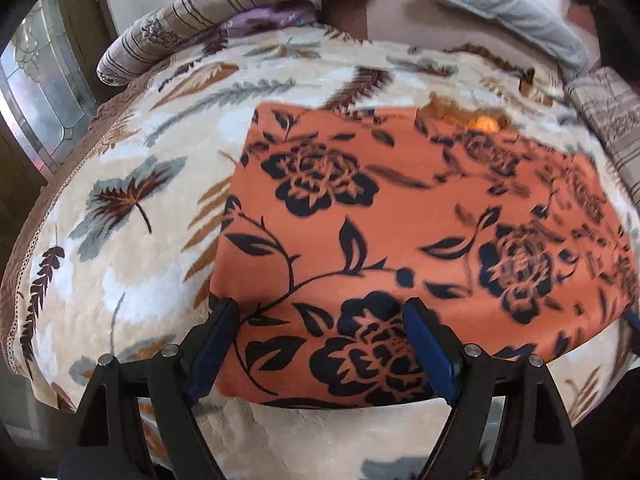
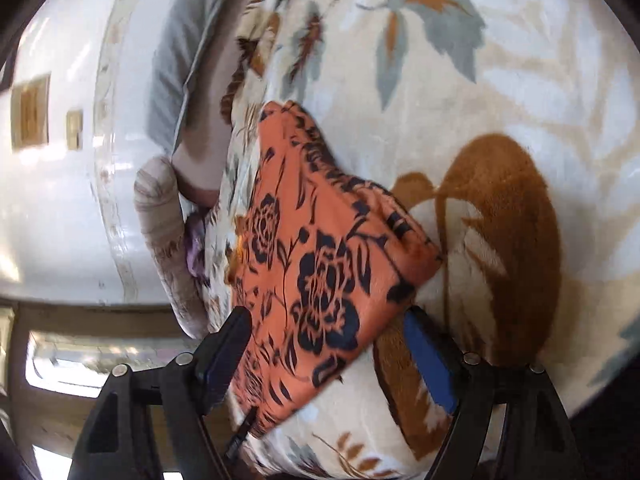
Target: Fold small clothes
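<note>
In the left wrist view I see the left hand-held gripper [image 1: 320, 322] with its jaws spread wide, gripping nothing. The orange floral garment [image 1: 400, 216] lies flat on the leaf-patterned blanket [image 1: 132, 248] that covers the bed, folded into a rough rectangle. The near edge of the garment sits between my two blue pads [image 1: 430, 356]; I cannot tell whether the pads touch the cloth, but they do not pinch it. Beyond the garment, a striped pillow [image 1: 192, 20] and a grey pillow [image 1: 508, 4] lie at the far end of the bed, with a bit of purple cloth [image 1: 272, 20] tucked under the striped one. The right part of the garment is blurred.

In the right wrist view the scene is rolled sideways. The right hand-held gripper [image 2: 328, 332] also stands wide open and holds nothing. The same orange garment [image 2: 316, 264] lies on the blanket [image 2: 500, 92], its lower portion showing between the two pads, the right pad [image 2: 428, 360] set against the brown leaf print beside the garment's edge. A white wall [image 2: 52, 208] fills the left side.
</note>
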`<act>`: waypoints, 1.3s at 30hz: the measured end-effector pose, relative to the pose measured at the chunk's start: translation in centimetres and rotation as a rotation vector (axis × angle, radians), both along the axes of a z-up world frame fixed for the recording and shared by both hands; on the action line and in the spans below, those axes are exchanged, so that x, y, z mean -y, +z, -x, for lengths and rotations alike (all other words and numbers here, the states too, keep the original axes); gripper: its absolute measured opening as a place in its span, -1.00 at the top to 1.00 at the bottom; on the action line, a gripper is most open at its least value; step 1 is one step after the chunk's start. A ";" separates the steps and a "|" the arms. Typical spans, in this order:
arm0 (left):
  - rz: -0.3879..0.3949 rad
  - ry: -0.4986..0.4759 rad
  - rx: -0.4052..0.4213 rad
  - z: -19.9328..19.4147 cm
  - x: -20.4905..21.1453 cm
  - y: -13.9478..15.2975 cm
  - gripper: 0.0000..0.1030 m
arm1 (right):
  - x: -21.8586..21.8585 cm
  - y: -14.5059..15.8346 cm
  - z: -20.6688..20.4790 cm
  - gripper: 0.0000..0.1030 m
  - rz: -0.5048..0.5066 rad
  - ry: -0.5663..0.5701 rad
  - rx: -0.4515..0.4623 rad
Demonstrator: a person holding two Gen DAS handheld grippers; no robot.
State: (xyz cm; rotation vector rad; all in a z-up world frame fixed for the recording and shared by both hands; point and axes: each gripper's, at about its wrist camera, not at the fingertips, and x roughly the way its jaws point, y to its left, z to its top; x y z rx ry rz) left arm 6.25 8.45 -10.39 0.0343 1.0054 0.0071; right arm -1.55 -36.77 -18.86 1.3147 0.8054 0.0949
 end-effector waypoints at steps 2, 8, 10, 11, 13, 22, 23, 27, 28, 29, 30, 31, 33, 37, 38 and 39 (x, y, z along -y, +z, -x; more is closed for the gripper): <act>0.020 -0.008 0.035 0.3 0.4 1.0 -0.64 | -0.1 0.1 -0.3 -0.54 0.015 -0.011 0.008; -0.039 -0.004 -0.063 -1.3 1.8 -1.4 -0.64 | 0.0 0.5 -1.4 0.69 0.135 -0.016 -0.044; -0.038 0.007 -0.053 -1.2 1.9 -1.4 -0.63 | 0.3 1.1 -1.0 0.69 0.183 -0.025 -0.045; -0.040 0.008 -0.051 -1.1 1.9 -1.4 -0.64 | 0.3 1.5 -1.1 0.69 0.212 -0.018 -0.047; -0.047 0.001 -0.046 -1.1 2.2 -1.2 -0.64 | 0.3 1.8 -1.1 0.63 0.212 -0.001 -0.047; -0.022 -0.006 -0.044 -1.2 2.2 -1.6 -0.64 | 1.8 4.4 1.2 -0.56 0.279 -0.048 0.006; -0.022 -0.007 -0.043 -1.2 2.2 -1.6 -0.64 | 1.9 4.5 1.3 -0.56 0.282 -0.050 0.012; -0.004 -0.012 -0.038 -1.0 2.1 -1.2 -0.64 | 2.4 4.6 1.8 -0.56 0.290 -0.054 0.023; 0.012 -0.013 -0.031 -0.9 2.1 -0.8 -0.64 | 2.6 4.9 1.8 -0.56 0.296 -0.051 0.026; 0.030 -0.010 -0.014 -0.8 2.1 -0.3 -0.64 | 2.7 5.2 1.7 -0.56 0.308 -0.047 0.033; 0.045 -0.010 0.000 -0.7 2.3 0.2 -0.64 | 2.9 5.9 1.5 -0.56 0.333 -0.038 0.045; 0.058 -0.016 0.015 -0.7 2.6 0.8 -0.64 | 3.2 6.3 1.1 -0.56 0.349 -0.022 0.059; 0.080 -0.039 0.035 -0.8 3.7 1.6 -0.64 | 3.5 7.3 -0.9 -0.56 0.359 0.048 0.076; 0.070 -0.113 0.035 -1.6 7.6 1.4 -0.64 | 3.6 7.9 -7.3 -0.56 0.397 0.256 0.081; 0.062 -0.125 0.028 -1.7 8.3 1.0 -0.64 | 3.7 7.7 -9.3 -0.56 0.411 0.304 0.070; 0.054 -0.135 0.016 -1.9 8.9 0.6 -0.64 | 3.8 7.3 -11.0 -0.56 0.418 0.334 0.053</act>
